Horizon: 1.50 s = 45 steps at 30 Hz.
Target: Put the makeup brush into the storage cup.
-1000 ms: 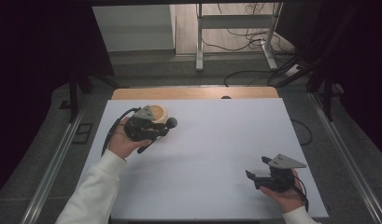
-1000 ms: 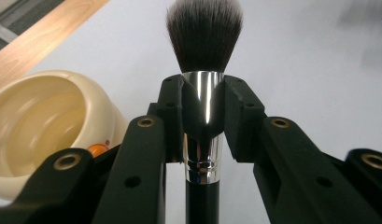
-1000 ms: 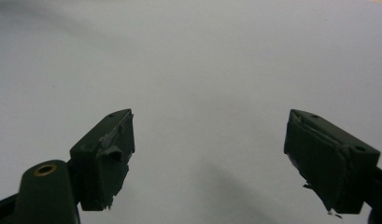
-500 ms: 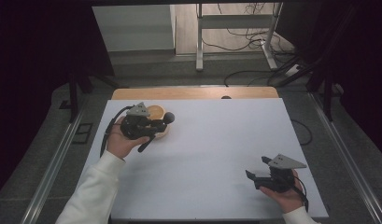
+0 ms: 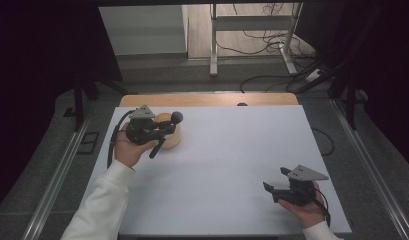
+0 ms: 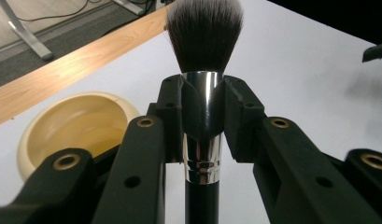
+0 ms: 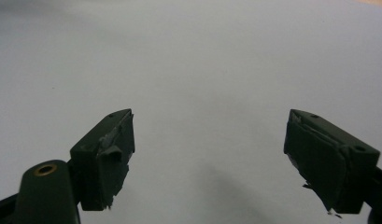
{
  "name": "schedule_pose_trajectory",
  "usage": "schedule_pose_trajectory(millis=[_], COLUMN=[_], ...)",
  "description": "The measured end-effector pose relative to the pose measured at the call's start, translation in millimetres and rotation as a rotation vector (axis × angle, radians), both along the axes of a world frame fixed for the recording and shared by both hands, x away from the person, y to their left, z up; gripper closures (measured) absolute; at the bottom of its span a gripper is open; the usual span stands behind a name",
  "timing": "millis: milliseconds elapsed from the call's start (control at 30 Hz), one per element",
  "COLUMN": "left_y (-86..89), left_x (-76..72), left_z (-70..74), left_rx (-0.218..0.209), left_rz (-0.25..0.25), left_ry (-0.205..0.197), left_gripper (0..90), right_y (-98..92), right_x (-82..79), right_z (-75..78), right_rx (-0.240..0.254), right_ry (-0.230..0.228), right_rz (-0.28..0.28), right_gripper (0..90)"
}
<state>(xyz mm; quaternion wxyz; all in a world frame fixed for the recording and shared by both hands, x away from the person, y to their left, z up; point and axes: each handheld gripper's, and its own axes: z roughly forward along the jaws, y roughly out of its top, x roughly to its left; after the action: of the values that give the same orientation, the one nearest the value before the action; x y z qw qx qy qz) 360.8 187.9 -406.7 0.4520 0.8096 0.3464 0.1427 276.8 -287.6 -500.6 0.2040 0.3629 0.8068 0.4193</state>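
- Left gripper [image 6: 201,93] fingers clamped on makeup brush [image 6: 203,56]; since a second ago it has shifted left, brush head now above bowl [image 5: 168,136] on worktop [image 5: 232,165].
- Right gripper [image 7: 209,158] fingers apart, idle.

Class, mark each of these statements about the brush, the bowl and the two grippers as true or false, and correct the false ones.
1. The left gripper is clamped on the makeup brush. True.
2. The jaws grip the brush by its bristles. False: they press on the shiny metal collar below the bristles.
3. The right gripper holds a sponge. False: its jaws stand apart with nothing between them.
4. The wooden bowl sits near the table's far left corner. True.
5. The bowl is full of powder. False: its inside looks bare.
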Motion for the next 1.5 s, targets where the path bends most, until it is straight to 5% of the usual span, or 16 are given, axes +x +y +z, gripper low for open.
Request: schedule_pose_trajectory(millis=[1500], left_y=[7.0], left_x=[35.7], left_z=[23.2], left_rx=[-0.054], left_rz=[0.079], left_ry=[-0.044], left_gripper=[70.7], right_y=[2.8], right_x=[6.5], right_z=[-2.7], right_rx=[-0.011], right_ry=[0.008], right_rz=[0.011], right_gripper=[17.2])
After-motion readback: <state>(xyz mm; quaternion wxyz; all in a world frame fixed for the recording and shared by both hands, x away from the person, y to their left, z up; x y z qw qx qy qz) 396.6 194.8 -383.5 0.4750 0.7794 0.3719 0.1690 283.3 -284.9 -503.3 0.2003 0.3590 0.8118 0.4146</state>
